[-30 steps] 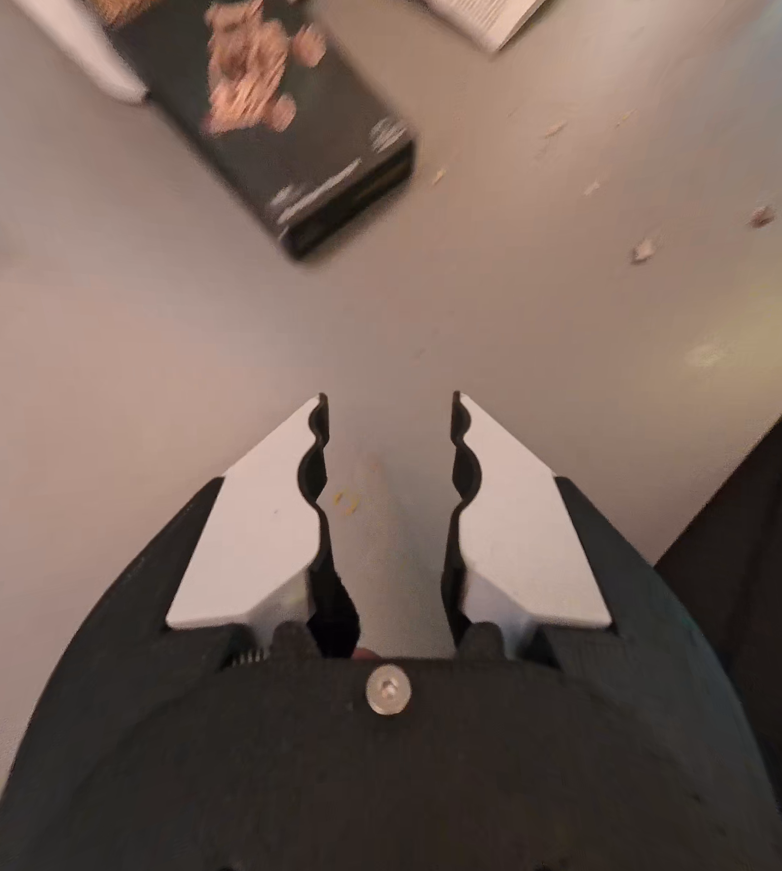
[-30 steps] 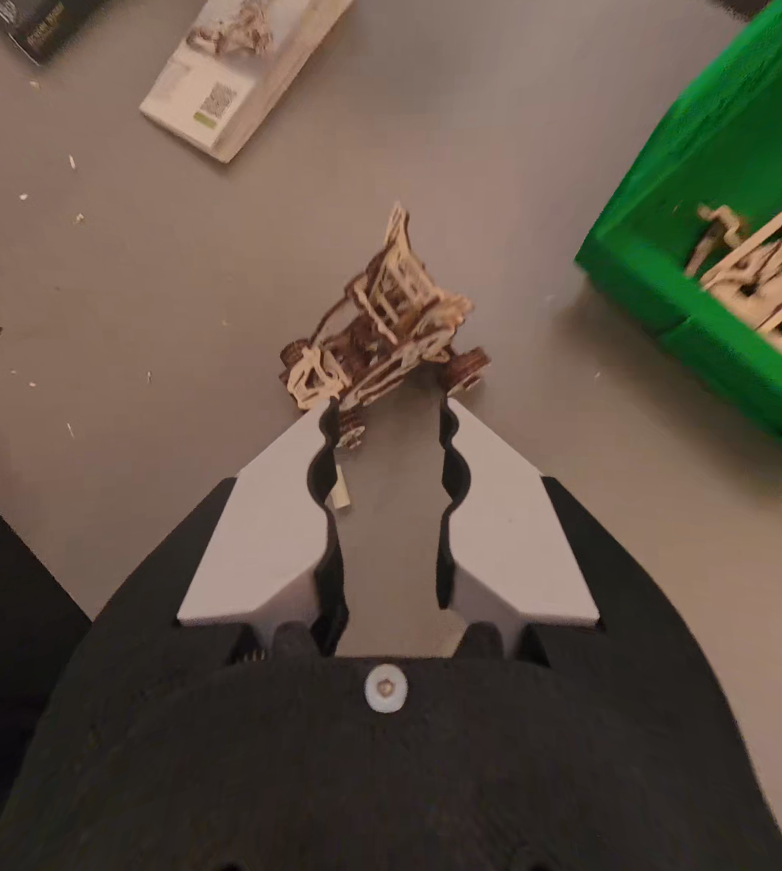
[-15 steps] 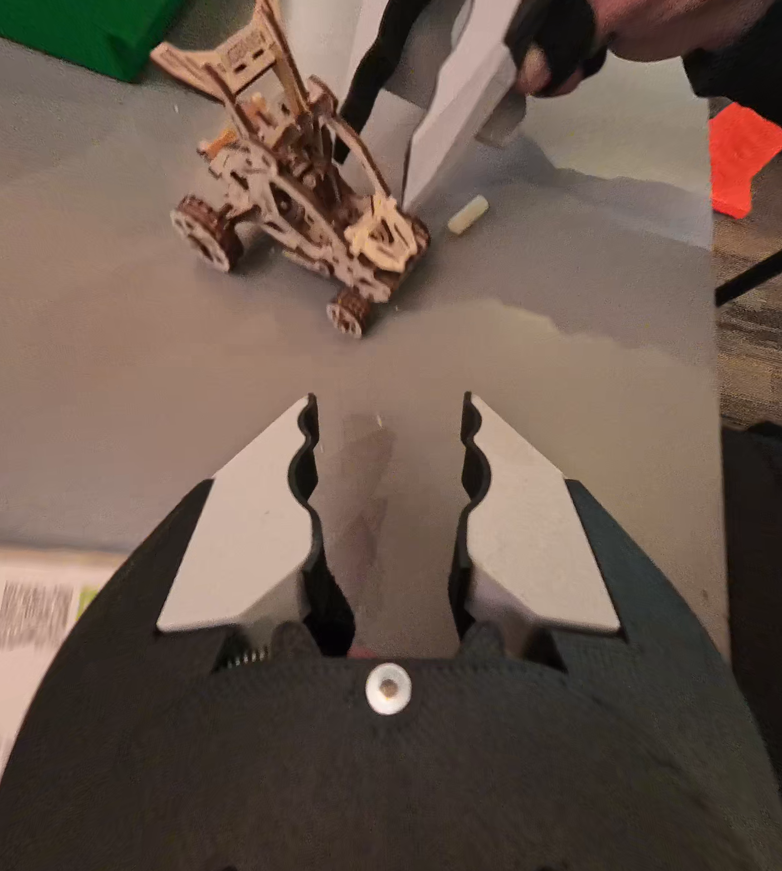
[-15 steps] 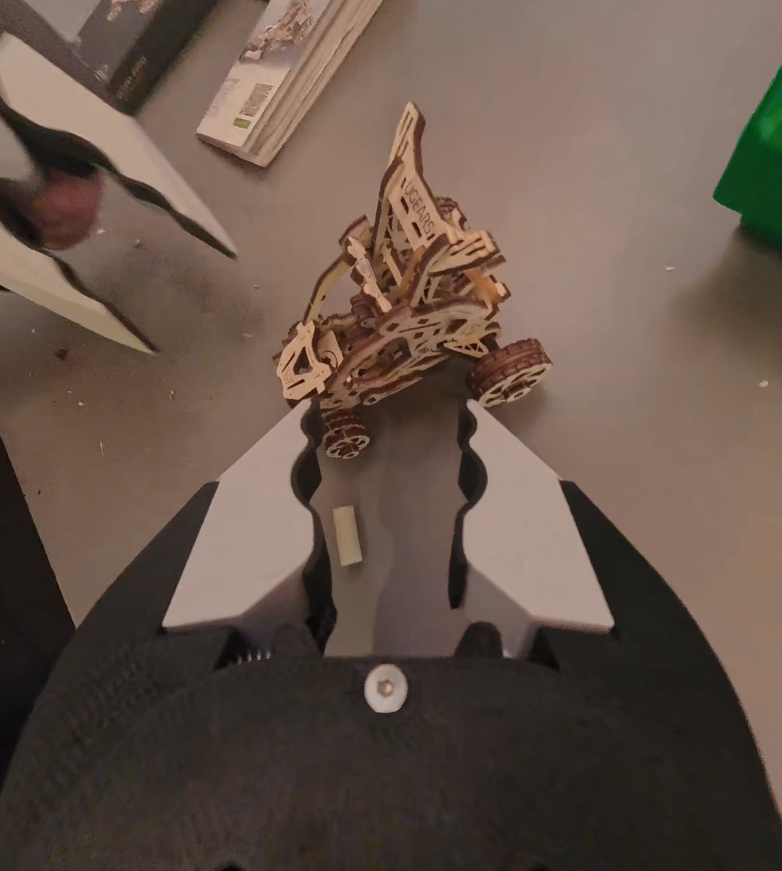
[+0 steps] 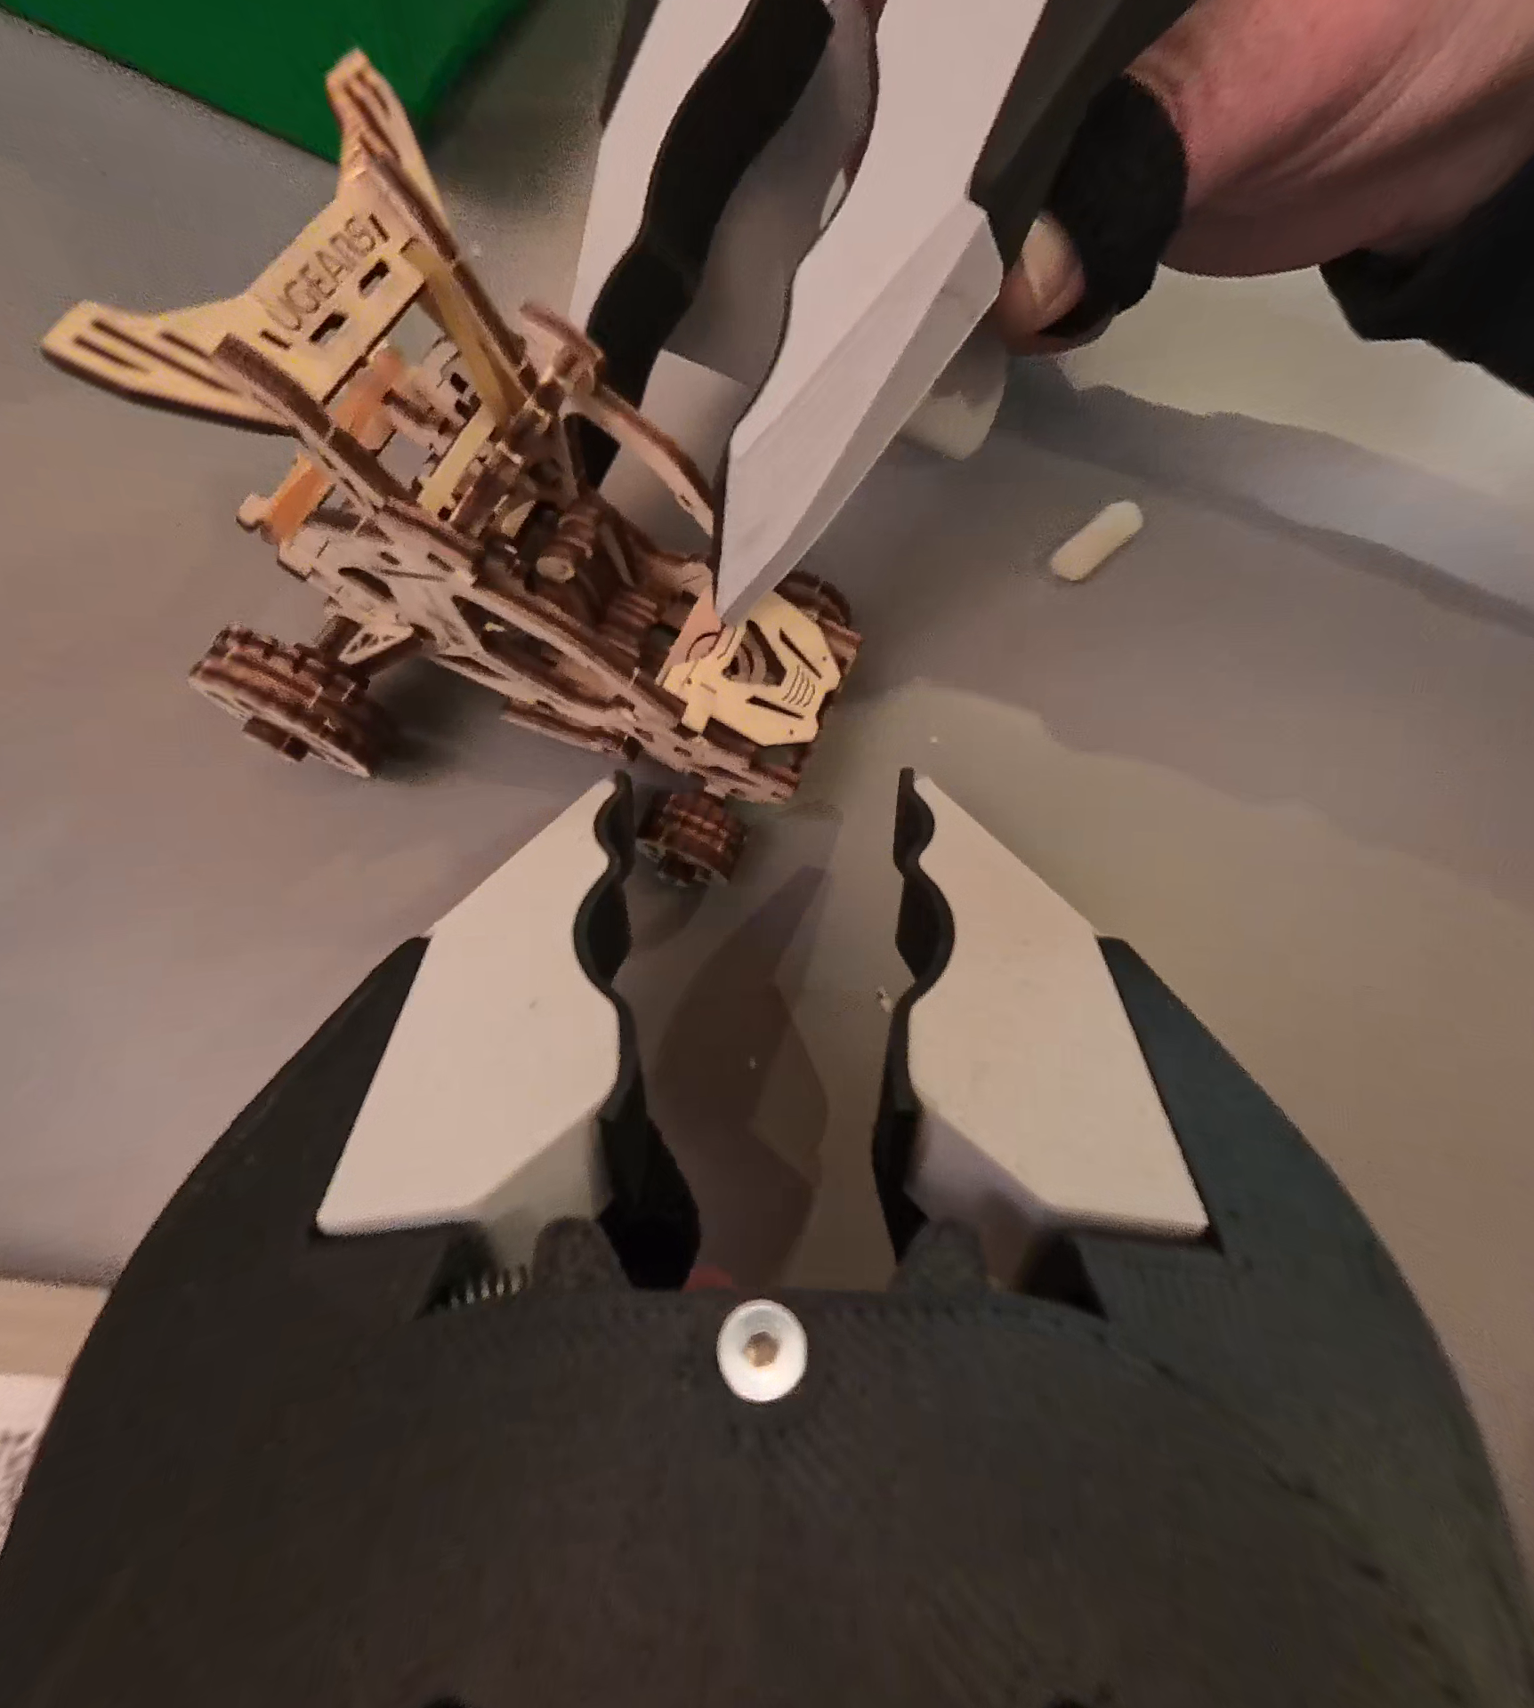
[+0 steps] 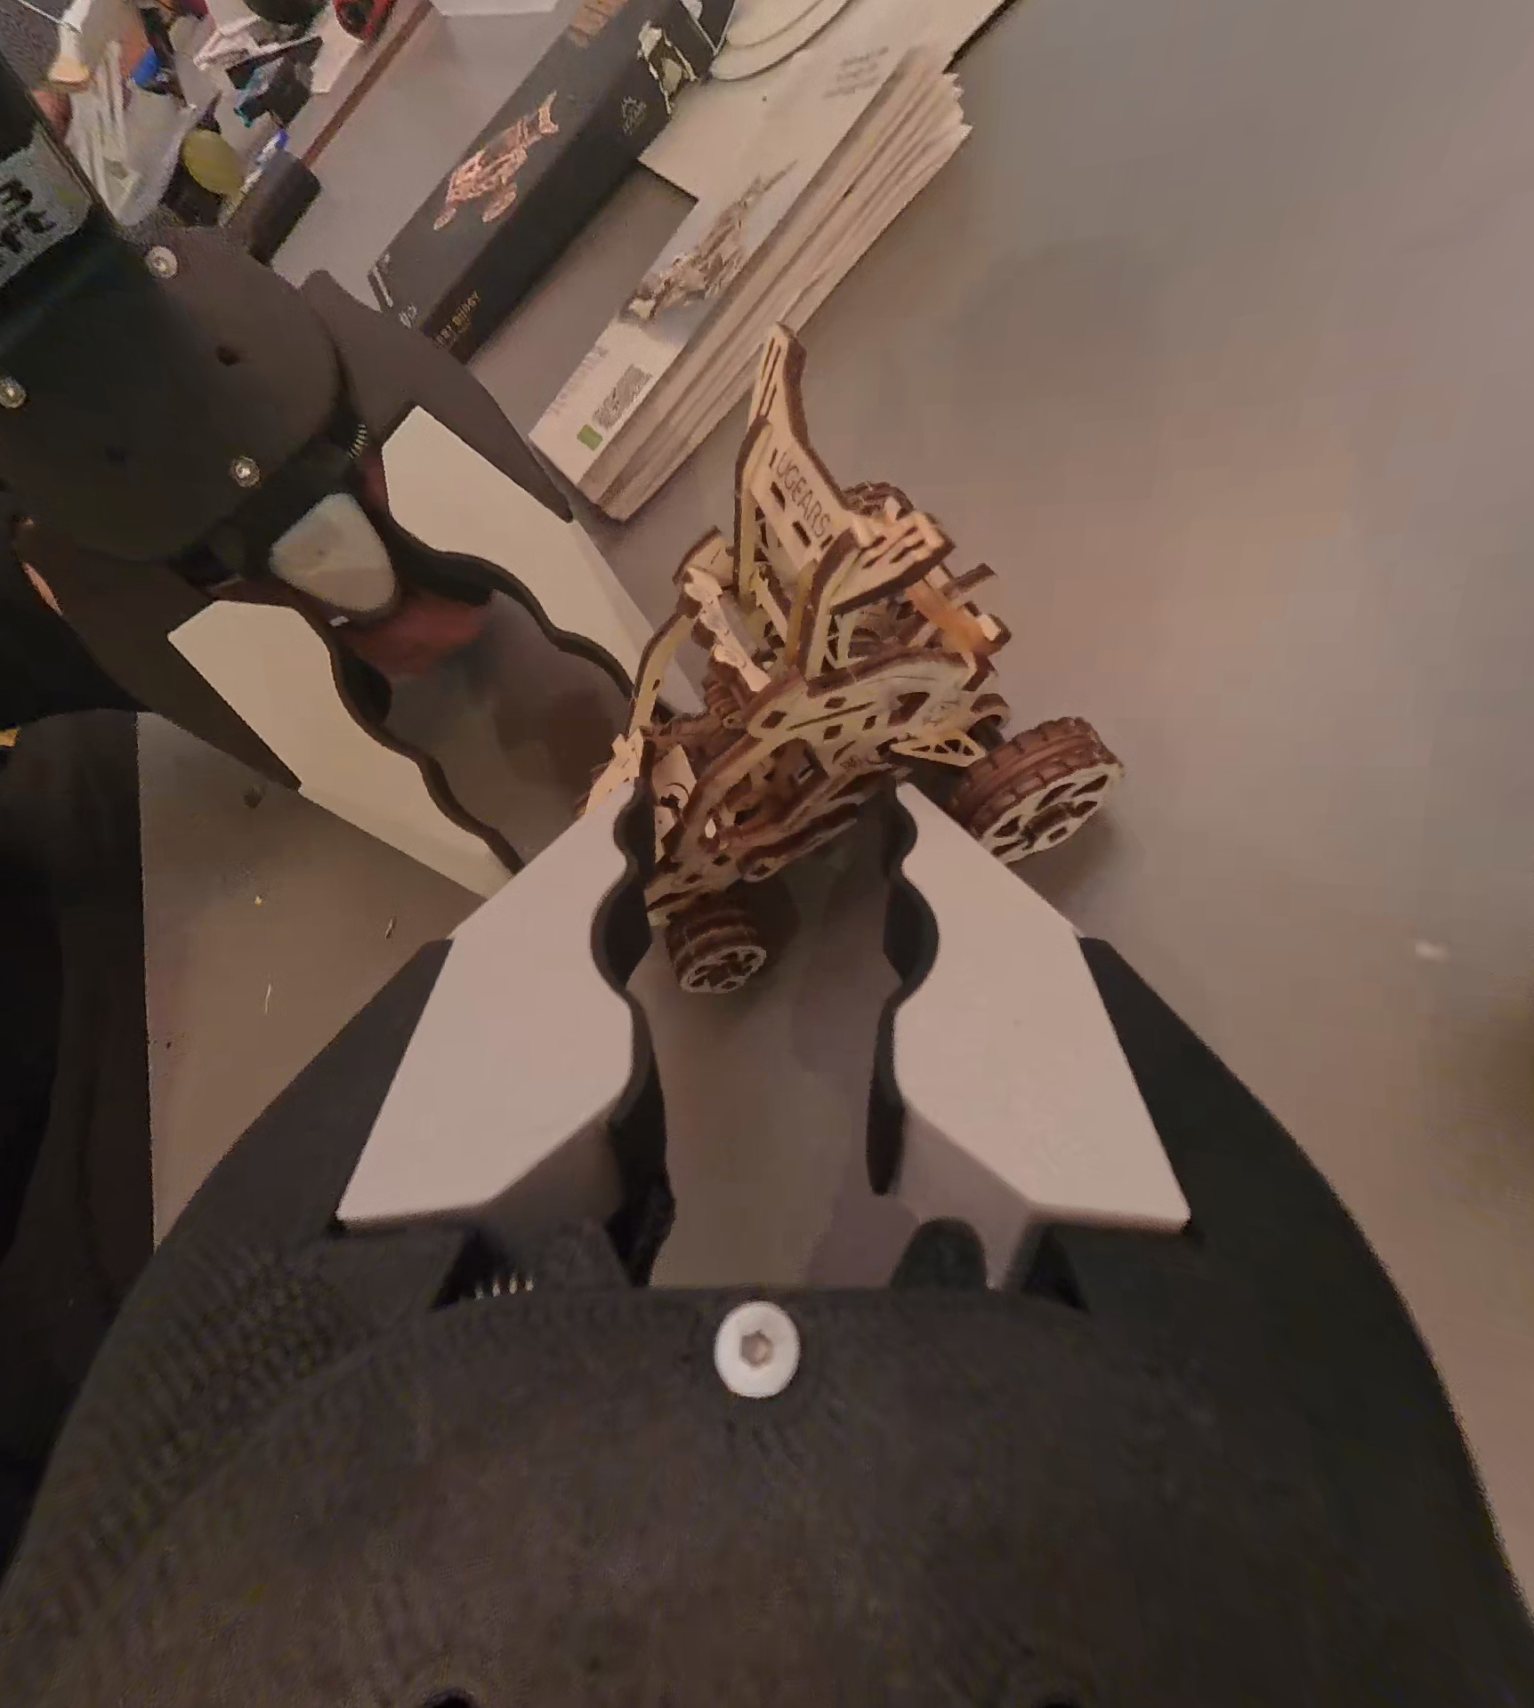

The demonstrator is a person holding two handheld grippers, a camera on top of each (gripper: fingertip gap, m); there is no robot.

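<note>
A small wooden model buggy (image 5: 514, 573) stands on the grey table (image 5: 144, 924). My left gripper (image 5: 763, 804) is open and empty, its fingertips just short of the buggy's near front wheel (image 5: 694, 836). In the right wrist view my right gripper (image 6: 763, 823) is open, with the buggy's (image 6: 837, 721) front end and a small wheel between its fingertips. In the left wrist view one of the right gripper's fingers (image 5: 837, 416) rests its tip on the buggy's front. The left gripper (image 6: 560, 776) shows at the left of the right wrist view.
A small pale peg (image 5: 1096, 541) lies on the table right of the buggy. A green bin (image 5: 283, 55) stands behind it. A black box (image 6: 541, 166) and a stack of booklets (image 6: 745, 305) lie beyond. A gloved hand (image 5: 1299, 139) holds the right gripper.
My left gripper swung from the black box round to the buggy and closed in on its front wheel. My right gripper moved forward until the buggy's front sat between its fingers.
</note>
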